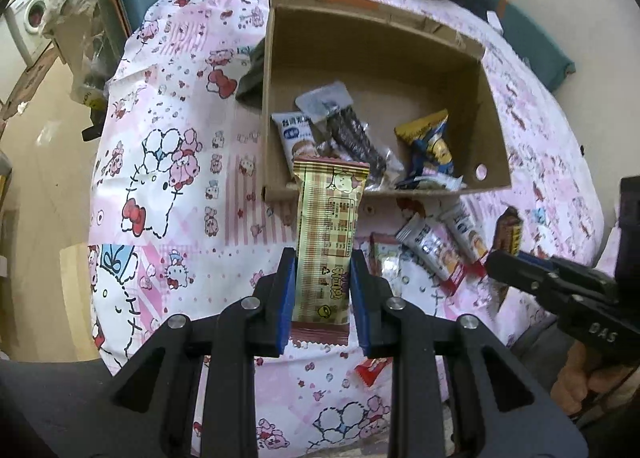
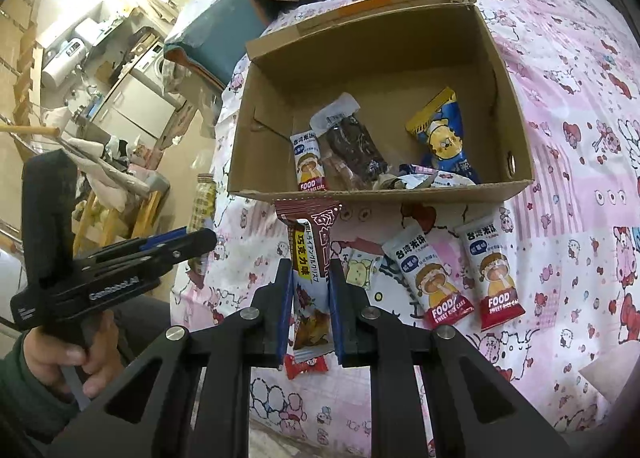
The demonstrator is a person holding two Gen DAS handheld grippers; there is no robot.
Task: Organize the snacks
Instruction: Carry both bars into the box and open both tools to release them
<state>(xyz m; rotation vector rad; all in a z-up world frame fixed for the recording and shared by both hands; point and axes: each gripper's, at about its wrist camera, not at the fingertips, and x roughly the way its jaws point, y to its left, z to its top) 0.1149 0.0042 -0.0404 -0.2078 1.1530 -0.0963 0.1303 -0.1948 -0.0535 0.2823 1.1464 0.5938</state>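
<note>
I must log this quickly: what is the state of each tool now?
Left tool: closed on the beige wafer packet.
Right tool: closed on the brown chocolate snack packet.

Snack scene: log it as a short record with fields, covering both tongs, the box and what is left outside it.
surface: pink cartoon bedsheet
box: open cardboard, several snacks inside
left tongs: shut on beige bar, held upright before the box
right tongs: shut on brown bar
outside box: two rice cake packs side by side, red candy, small pale packet
</note>
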